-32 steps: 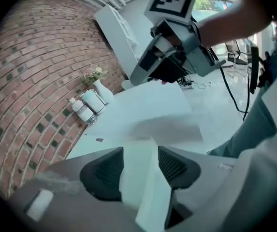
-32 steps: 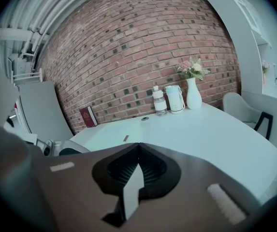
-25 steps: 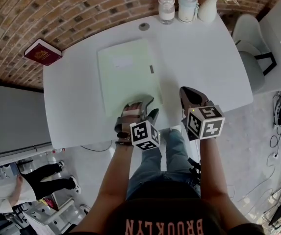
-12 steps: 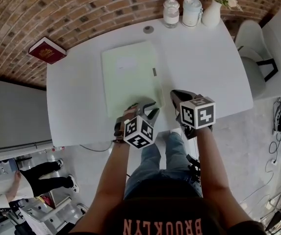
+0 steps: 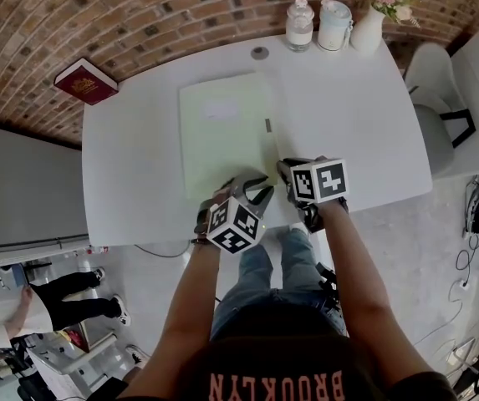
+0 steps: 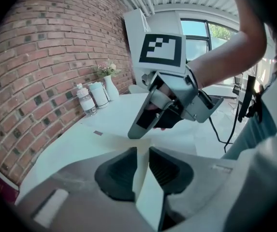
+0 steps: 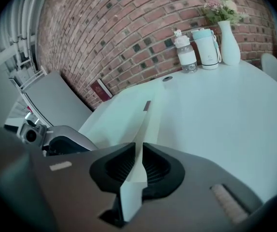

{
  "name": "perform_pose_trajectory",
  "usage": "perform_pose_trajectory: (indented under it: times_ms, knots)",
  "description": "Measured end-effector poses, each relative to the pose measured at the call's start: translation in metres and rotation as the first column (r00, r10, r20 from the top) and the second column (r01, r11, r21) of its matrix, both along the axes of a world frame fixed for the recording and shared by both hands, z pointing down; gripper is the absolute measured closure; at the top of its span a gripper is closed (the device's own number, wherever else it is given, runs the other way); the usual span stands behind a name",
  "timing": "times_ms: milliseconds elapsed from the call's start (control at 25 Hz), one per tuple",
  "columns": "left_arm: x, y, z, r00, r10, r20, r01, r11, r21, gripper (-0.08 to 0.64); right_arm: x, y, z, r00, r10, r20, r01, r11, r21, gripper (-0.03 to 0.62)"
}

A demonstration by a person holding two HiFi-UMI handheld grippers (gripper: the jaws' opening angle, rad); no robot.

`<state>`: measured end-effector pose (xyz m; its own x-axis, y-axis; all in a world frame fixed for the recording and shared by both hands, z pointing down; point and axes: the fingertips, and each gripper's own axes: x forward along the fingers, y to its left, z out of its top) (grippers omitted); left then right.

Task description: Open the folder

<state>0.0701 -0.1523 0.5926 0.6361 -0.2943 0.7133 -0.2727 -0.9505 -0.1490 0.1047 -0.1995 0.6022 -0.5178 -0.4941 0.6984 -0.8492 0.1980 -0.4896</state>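
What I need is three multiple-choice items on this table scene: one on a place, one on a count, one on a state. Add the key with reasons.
1. Where does the red book lie on the table?
A) far left corner
B) near right corner
C) dead centre

2. How many vessels stand in the row at the table's far edge?
A) one
B) three
C) five

3. How does the right gripper stand?
A) wide open and empty
B) shut on the folder
C) shut on the book

Key:
1 A, since the head view shows the book alone at the far left corner.
2 B, since a bottle, a tumbler and a vase stand there.
3 B, since the right gripper view shows its pads pressed on the pale green folder's edge.
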Motion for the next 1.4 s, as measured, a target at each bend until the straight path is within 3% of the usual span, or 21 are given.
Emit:
perform_pose_trajectory:
  times_ms: [360,720,1400]
  knots:
    - [-0.001,-0.001,-0.007,0.999,-0.03,-0.034,0.031,0.999,0.016,0.488,0.0,0.001,0.007,0.999,-0.043,-0.028,0.041,0.996,-0.083,0.543]
    - [-0.005,-0.004,-0.025,0.995,-0.066,-0.078,0.07,0.997,0.042,0.519,0.0,0.001,0.007,0.999,-0.031,-0.032,0.028,0.996,-0.087,0.543]
    - [-0.011,-0.01,-0.04,0.99,-0.116,-0.082,0.122,0.989,0.079,0.541,-0.002,0.002,0.008,0.99,-0.084,-0.116,0.071,0.991,-0.111,0.543]
